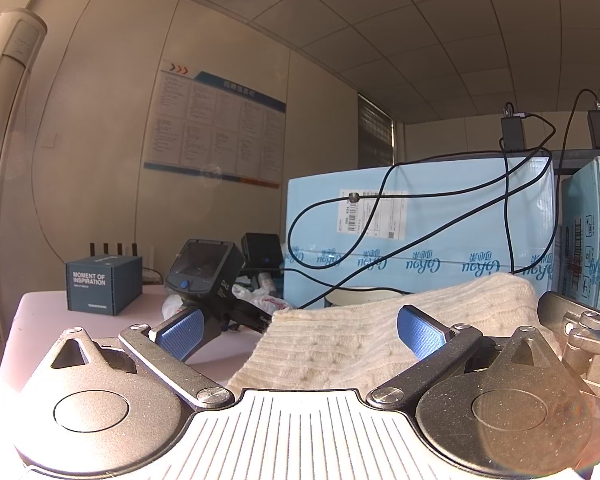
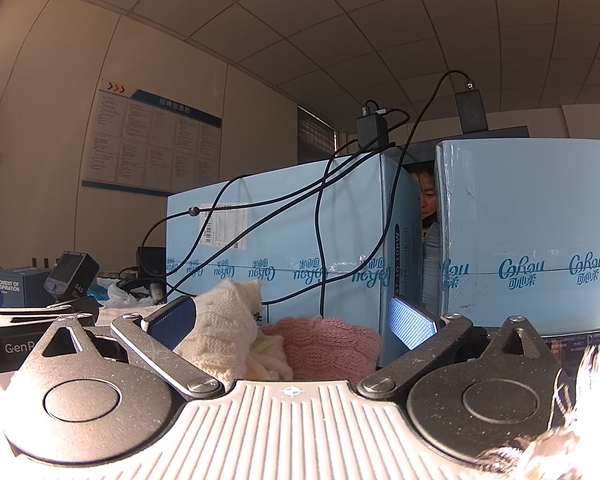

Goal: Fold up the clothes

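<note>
A cream knit garment (image 1: 364,320) lies on the pale table (image 1: 44,312) right ahead of my left gripper (image 1: 300,332), whose blue-padded jaws stand wide open and empty over its near edge. In the right wrist view the cream knit (image 2: 224,328) is bunched up against the left pad, and a pink knit garment (image 2: 324,344) lies just beyond it. My right gripper (image 2: 292,320) is wide open and holds nothing. The other gripper's body shows at the right edge (image 1: 580,332) of the left view.
Large light-blue cardboard boxes (image 1: 416,232) with black cables (image 1: 440,220) draped over them wall off the table's far side. A spare black gripper device (image 1: 204,276), a small dark-blue box (image 1: 100,284) and a plastic bag (image 1: 260,300) sit at the back left.
</note>
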### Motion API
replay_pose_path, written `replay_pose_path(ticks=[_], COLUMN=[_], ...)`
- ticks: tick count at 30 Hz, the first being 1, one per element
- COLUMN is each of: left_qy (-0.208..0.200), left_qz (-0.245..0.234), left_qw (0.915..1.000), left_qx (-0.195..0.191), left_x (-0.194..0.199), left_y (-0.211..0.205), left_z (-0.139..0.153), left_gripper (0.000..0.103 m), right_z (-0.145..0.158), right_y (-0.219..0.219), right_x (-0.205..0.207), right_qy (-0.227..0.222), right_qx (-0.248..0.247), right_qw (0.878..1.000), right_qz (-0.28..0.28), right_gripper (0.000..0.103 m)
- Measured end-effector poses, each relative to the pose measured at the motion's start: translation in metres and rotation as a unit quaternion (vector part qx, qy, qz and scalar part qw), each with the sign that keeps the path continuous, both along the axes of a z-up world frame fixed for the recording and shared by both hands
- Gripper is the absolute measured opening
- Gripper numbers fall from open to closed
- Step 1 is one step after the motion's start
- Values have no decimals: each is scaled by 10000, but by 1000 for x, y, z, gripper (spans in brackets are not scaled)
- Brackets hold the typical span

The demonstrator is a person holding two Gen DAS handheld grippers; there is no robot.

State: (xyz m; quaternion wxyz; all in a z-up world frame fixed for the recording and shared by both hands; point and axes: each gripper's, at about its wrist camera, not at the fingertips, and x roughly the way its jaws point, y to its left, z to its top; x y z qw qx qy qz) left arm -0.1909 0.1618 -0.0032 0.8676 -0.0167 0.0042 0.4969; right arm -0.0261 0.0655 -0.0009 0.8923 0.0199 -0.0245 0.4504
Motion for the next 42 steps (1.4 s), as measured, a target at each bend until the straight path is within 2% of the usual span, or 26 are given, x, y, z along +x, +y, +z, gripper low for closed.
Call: replay_pose_path(ticks=[26,42], left_qy=[11,-60], left_qz=[13,-231], left_qw=[9999,9996], left_qx=[136,167], left_x=[1,-1], left_y=[-3,-5], left_z=[2,2], left_gripper=[103,103], right_z=[0,0], right_y=[-1,0], right_x=[0,0], right_qy=[-20,-14], right_qx=[25,32], right_qw=[10000,10000], right_qz=[-5,-6], right_gripper=[103,103])
